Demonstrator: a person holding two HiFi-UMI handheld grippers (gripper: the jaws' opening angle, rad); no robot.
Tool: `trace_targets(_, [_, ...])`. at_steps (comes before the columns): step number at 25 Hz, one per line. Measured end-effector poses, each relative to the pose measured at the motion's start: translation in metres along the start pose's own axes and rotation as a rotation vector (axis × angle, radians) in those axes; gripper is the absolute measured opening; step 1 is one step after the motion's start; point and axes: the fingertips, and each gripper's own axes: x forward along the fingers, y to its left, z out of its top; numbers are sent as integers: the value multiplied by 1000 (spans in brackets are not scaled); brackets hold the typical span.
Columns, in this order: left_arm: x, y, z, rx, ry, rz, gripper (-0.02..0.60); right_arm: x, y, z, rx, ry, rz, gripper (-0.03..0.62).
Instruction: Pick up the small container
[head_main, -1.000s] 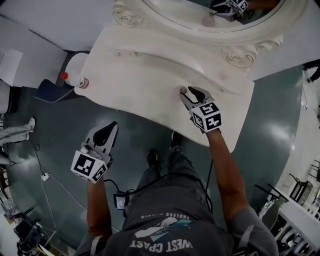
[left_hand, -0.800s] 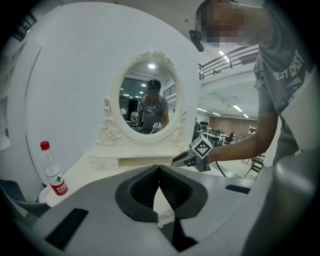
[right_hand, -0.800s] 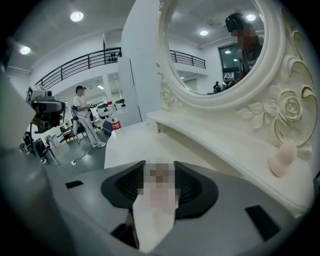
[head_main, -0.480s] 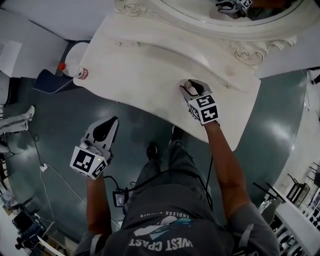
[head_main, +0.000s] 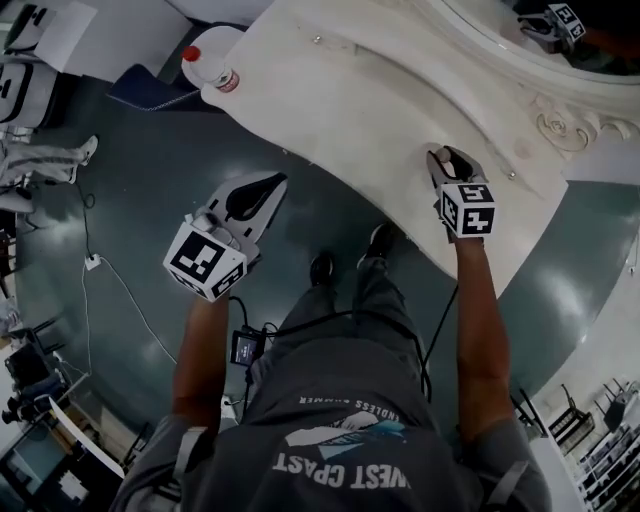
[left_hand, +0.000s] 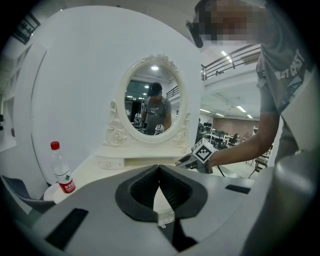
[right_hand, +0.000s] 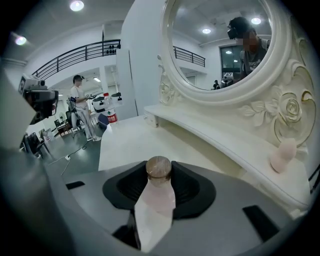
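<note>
The small container (right_hand: 156, 200) is a pale pink bottle with a round brownish cap. It stands upright on the white vanity table (head_main: 380, 90) near its front edge. My right gripper (right_hand: 158, 169) has it between its jaws, which are closing, and the black pads (right_hand: 187, 187) meet its sides. From the head view that gripper (head_main: 441, 153) reaches over the table edge and hides most of the container. My left gripper (head_main: 279, 181) hangs over the floor left of the table, shut and empty, its tips (left_hand: 159, 166) touching.
An oval mirror (right_hand: 220, 45) in a carved white frame rises behind the table. A pink object (right_hand: 282, 155) sits on the low shelf under it. A water bottle (head_main: 205, 62) with a red cap stands on a round stand at the table's left end. Dark green floor (head_main: 120, 200) lies below.
The right gripper has slid forward so the container now sits deep between its jaws. The head view has swung, and the left gripper now shows larger and higher.
</note>
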Motion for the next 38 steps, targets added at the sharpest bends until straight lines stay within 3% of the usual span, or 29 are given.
trace_targets(8, [-24, 7, 7, 23, -30, 7, 17, -34, 14, 18, 6, -49, -27, 165])
trace_targets(21, [-62, 10, 38, 94, -107, -15, 17, -120, 43, 100, -55, -200, -82, 164])
trace_targets(38, [-81, 7, 76, 162, -185, -96, 17, -235, 89, 172, -89, -359, -124, 164])
